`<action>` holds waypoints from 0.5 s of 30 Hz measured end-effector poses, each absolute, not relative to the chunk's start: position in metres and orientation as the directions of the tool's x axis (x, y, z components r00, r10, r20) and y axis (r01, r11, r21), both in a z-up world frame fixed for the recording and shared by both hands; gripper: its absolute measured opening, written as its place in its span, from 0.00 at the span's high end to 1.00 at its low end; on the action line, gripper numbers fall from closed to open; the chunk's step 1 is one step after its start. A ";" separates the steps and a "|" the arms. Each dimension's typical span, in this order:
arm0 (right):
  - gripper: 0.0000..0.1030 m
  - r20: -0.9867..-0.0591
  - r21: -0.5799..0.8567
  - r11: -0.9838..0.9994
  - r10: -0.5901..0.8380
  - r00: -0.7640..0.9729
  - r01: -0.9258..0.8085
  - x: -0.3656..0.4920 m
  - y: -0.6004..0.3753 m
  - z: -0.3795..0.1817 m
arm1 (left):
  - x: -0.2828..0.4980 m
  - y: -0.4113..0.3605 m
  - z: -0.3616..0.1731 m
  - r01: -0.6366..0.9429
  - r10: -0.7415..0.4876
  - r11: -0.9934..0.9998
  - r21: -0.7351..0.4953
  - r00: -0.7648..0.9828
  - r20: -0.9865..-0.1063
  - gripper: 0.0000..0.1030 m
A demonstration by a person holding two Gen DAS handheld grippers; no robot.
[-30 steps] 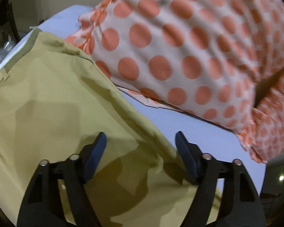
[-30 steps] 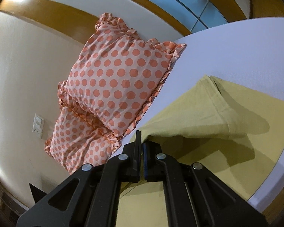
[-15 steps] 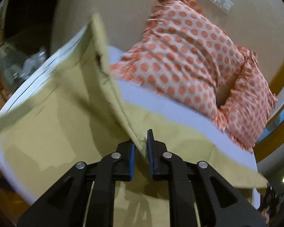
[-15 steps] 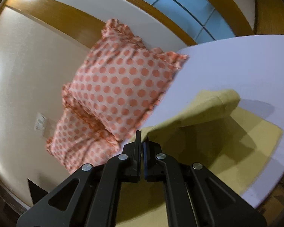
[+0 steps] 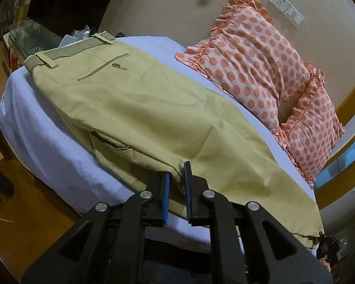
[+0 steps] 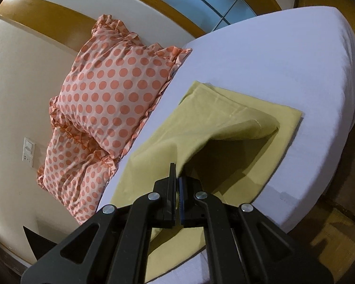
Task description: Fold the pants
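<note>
Khaki pants (image 5: 153,104) lie on a bed with a lavender sheet (image 5: 42,142), folded lengthwise with one leg over the other, waistband at the far left. My left gripper (image 5: 176,177) is shut on the near edge of the pants around mid-length. In the right wrist view the leg end of the pants (image 6: 224,123) lies on the sheet. My right gripper (image 6: 177,179) is shut on the upper leg's edge and holds it lifted, so the cloth tents over the lower leg.
Two orange polka-dot pillows (image 5: 255,54) lean against the wall behind the pants; they also show in the right wrist view (image 6: 111,87). A glass-topped side table (image 5: 35,35) stands past the waistband. The bed's edge (image 6: 319,189) drops to a wooden floor.
My left gripper went from open over the cloth to shut on it and pulled back toward the near bed edge, folding one side over. My right gripper stayed shut, carrying the leg edge over.
</note>
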State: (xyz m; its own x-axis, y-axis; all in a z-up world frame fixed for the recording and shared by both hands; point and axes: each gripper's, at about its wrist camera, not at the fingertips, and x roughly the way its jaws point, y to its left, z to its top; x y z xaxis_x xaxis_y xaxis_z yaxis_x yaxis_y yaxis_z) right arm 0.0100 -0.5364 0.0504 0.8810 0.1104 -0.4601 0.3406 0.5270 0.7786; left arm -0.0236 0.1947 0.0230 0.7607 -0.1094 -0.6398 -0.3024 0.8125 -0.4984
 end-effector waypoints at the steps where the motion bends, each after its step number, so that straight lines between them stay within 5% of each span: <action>1: 0.98 -0.460 0.780 0.525 0.110 0.881 0.341 0.010 -0.536 0.051 | -0.023 0.195 0.024 -0.297 -0.111 0.815 -0.498 0.763 -0.637 0.89; 11: 0.95 -0.558 0.691 0.587 0.062 0.827 0.422 -0.012 -0.531 0.051 | -0.034 0.196 0.017 -0.275 -0.115 0.846 -0.457 0.743 -0.660 0.95; 12: 0.89 -0.569 0.677 0.596 0.052 0.821 0.432 -0.016 -0.531 0.052 | -0.034 0.196 0.016 -0.271 -0.115 0.851 -0.450 0.740 -0.663 0.95; 14: 0.45 -0.572 0.651 0.600 -0.015 0.820 0.466 -0.028 -0.533 0.059 | -0.037 0.196 0.015 -0.258 -0.117 0.859 -0.442 0.741 -0.661 0.93; 15: 0.37 -0.559 0.643 0.600 -0.056 0.827 0.476 -0.035 -0.536 0.063 | -0.039 0.196 0.015 -0.248 -0.119 0.865 -0.437 0.743 -0.658 0.92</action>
